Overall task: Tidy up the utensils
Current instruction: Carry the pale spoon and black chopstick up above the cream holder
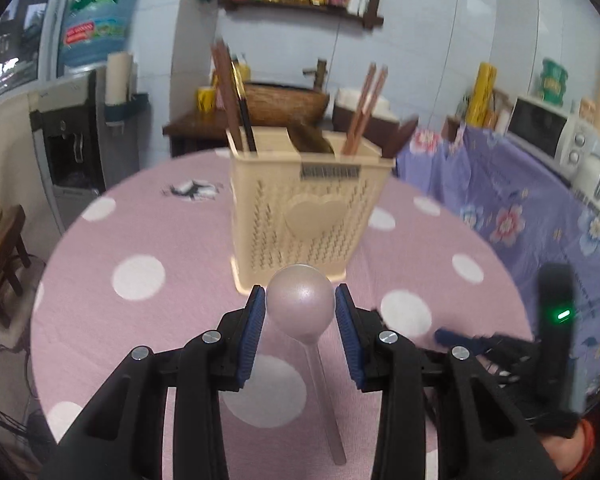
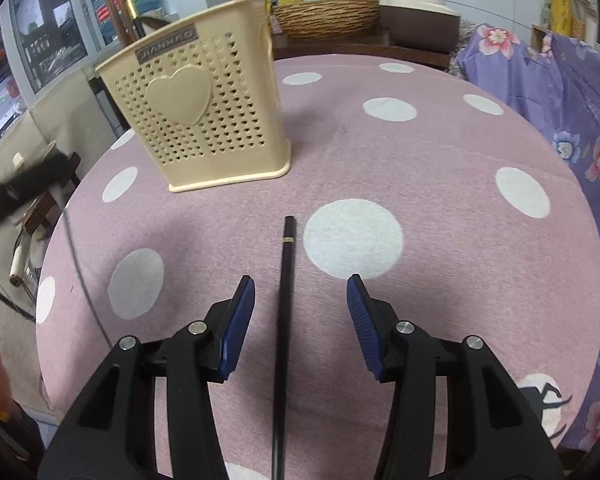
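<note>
Left gripper (image 1: 300,300) clamps smooth rounded spoon (image 1: 300,304).

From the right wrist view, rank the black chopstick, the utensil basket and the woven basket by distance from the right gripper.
1. Black chopstick: lying between the right gripper's open jaws, untouched.
2. Utensil basket: ahead and left, on the table.
3. Woven basket: farthest, beyond the table's far edge.

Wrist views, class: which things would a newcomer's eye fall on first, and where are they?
The left gripper holds a metal spoon by its bowl, just before the cream utensil holder on the pink dotted tablecloth. A black chopstick lies on the cloth between the right gripper's open jaws.
</note>
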Tool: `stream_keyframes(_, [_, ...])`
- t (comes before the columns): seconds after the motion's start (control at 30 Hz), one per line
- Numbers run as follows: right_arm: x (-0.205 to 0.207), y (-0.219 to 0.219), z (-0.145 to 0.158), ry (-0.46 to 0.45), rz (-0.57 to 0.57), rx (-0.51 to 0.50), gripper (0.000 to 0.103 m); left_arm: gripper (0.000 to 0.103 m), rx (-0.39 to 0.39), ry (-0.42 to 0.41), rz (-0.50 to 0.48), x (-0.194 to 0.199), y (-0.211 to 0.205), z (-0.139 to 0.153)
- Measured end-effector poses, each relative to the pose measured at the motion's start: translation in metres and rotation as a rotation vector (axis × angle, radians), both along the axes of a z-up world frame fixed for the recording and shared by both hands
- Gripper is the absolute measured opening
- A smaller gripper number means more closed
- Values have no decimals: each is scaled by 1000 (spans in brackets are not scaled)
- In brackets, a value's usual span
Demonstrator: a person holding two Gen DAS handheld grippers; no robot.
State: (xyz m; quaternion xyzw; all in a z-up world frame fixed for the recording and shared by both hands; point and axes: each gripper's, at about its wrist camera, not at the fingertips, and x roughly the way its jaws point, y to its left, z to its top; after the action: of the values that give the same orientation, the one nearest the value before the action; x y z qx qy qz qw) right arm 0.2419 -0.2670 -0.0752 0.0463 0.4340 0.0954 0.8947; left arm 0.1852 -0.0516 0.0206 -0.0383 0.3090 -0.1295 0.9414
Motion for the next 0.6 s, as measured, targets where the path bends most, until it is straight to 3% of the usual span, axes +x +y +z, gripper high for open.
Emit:
stream_keyframes(0.1, [11, 11, -6, 23, 35, -24, 47, 36, -2, -19, 12, -1, 4, 6])
stream_keyframes(0.5, [38, 31, -14, 61, 27, -151, 12, 36, -10, -24, 23, -2, 7, 0])
stream_keyframes(0.6, [38, 33, -14, 56, 36, -157, 9, 36, -10, -21, 22, -2, 8, -1])
